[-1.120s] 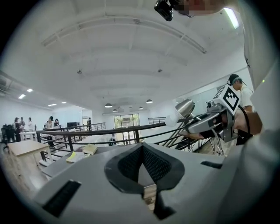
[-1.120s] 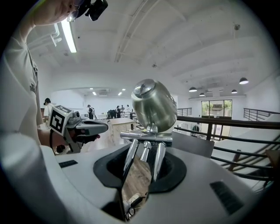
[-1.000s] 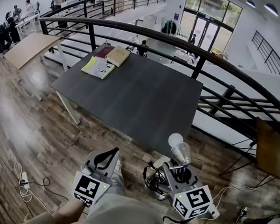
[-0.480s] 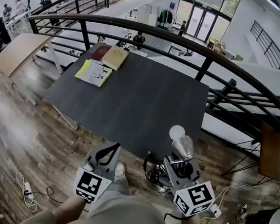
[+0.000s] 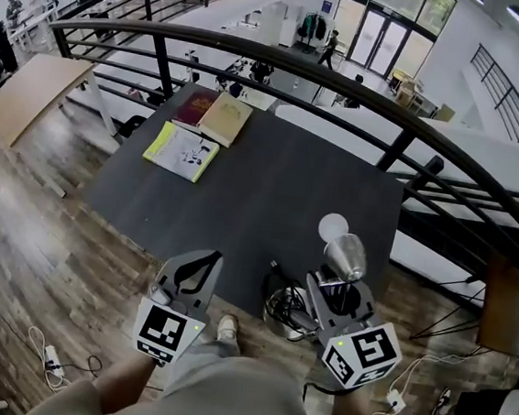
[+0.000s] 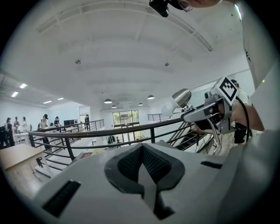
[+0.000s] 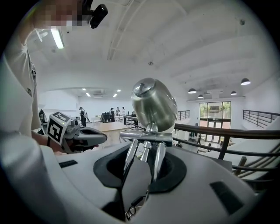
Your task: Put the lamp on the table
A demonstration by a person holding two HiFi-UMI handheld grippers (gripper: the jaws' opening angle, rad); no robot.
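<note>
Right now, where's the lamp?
Head view, lower right: the lamp is clamped in the right claw, by the dark table's near right corner.

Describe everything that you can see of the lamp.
The lamp has a shiny, silvery metal shade, a round white bulb at its mouth and three thin metal rods below. It stands roughly upright, its rods clamped in the right gripper. In the head view it shows over the table's near edge.
</note>
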